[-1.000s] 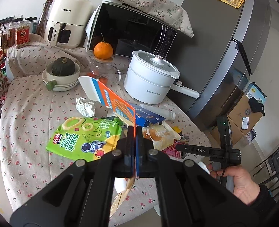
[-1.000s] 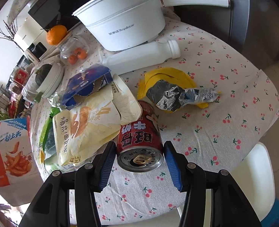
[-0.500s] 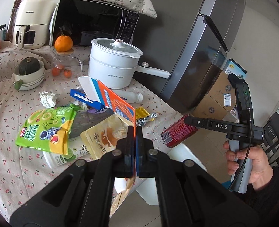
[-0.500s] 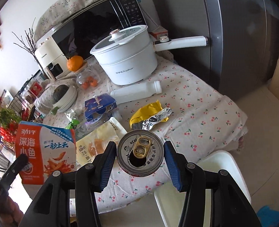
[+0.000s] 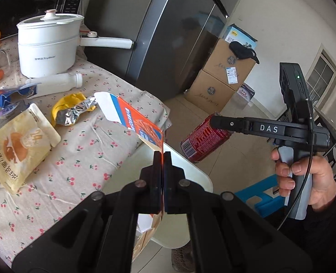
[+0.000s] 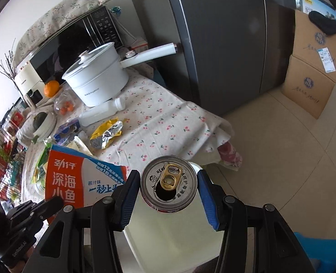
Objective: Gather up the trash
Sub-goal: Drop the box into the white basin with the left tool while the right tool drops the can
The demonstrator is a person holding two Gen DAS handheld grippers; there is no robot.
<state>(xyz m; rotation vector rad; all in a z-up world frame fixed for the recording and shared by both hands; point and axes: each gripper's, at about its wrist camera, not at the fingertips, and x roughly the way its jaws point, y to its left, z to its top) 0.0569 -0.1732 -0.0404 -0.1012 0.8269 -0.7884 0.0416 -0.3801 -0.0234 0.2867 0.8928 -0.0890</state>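
Left gripper (image 5: 163,159) clamps orange snack box (image 5: 136,122) edge-on, frame centre. Right-wrist view alone shows right gripper (image 6: 169,190) gripping red can (image 6: 169,185), opened top.

Pot (image 5: 47,45) stands at the table's (image 5: 81,159) rear, bottle (image 5: 56,86) lying before it, crumpled wrapper (image 5: 72,111) nearer (pouch (image 5: 20,145) to its left); cardboard boxes (image 5: 222,77) stacked beside the refrigerator (image 5: 168,34).
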